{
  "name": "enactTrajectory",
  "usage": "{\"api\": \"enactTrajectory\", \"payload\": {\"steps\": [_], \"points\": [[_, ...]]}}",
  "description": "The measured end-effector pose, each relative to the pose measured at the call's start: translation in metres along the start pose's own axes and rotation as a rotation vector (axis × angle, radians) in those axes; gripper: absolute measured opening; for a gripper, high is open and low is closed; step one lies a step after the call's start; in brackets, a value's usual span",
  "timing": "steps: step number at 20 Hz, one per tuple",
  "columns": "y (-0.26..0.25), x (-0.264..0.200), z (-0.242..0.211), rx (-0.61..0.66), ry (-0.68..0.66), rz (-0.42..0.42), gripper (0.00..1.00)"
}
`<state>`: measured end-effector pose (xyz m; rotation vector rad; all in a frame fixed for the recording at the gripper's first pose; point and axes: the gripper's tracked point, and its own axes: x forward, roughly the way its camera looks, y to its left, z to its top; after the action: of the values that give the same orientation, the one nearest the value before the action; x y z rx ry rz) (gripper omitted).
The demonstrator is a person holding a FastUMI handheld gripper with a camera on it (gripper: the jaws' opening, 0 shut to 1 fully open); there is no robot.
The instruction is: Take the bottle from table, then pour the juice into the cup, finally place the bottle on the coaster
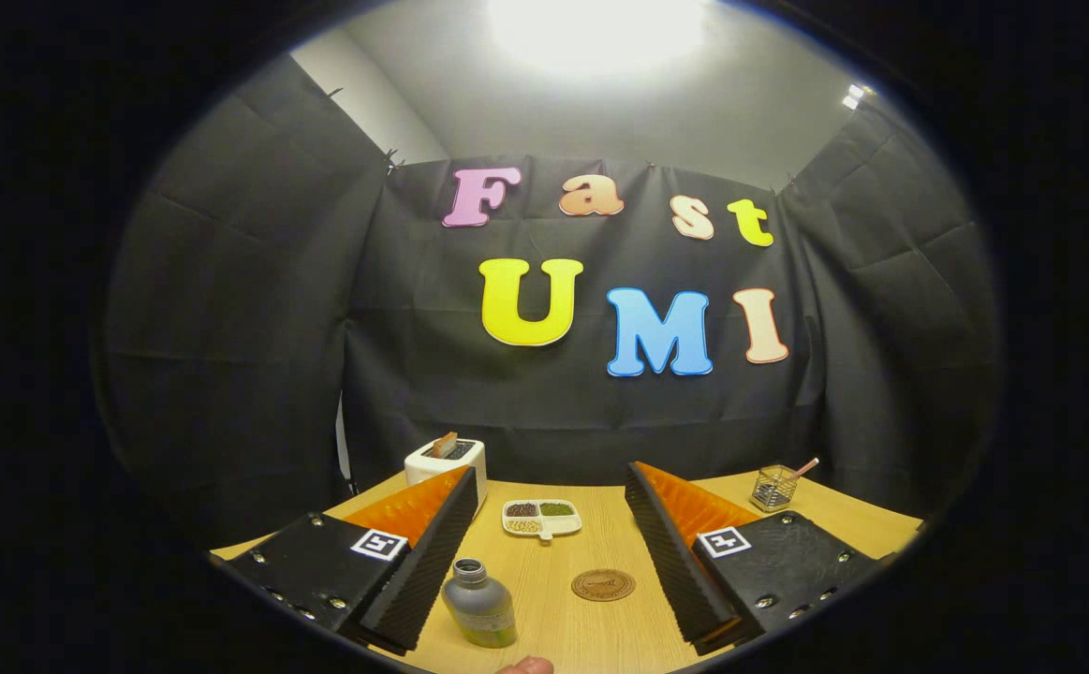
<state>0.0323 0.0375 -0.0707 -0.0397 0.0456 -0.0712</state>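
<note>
On the table, gripper view: the gripper (544, 562) hangs low over the wooden table (600, 637) with its fingers spread wide, nothing between the pads.
Bottle: the bottle (478, 604) stands upright between the fingers, close beside the left one, uncapped, with a little greenish juice at its bottom.
Coaster: the round coaster (603, 585) lies flat just beside the bottle, nearer the right finger, bare.
Cup: I cannot make out a drinking cup; a small mesh holder (774, 487) with a stick in it stands beyond the right finger.
Other things: a white toaster (446, 463) sits beyond the left finger, and a divided dish (541, 518) of grains lies further ahead, between the fingers.
Near edge: a fingertip (525, 666) shows at the table's near side.
Stage, as I judge: approach, the bottle not yet gripped.
Risk: the bottle is off-centre, so on closing the left finger may touch first and push or tip it; being open, it would spill.
Risk two: a grip too high on the narrow neck could let it swing when tilted.
</note>
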Motion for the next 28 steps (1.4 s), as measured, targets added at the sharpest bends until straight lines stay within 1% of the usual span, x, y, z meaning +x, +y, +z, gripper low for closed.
{"api": "enactTrajectory", "payload": {"steps": [5,8,17,21,28], "points": [[0.031,0.01,-0.031,0.004,0.033,0.041,0.97],[0.043,0.017,-0.058,-0.009,0.08,0.051,0.97],[0.059,0.036,-0.128,0.011,0.211,0.024,0.97],[0.065,0.037,-0.161,0.004,0.275,0.026,0.97],[0.068,0.028,-0.205,0.024,0.373,0.001,0.97]]}}
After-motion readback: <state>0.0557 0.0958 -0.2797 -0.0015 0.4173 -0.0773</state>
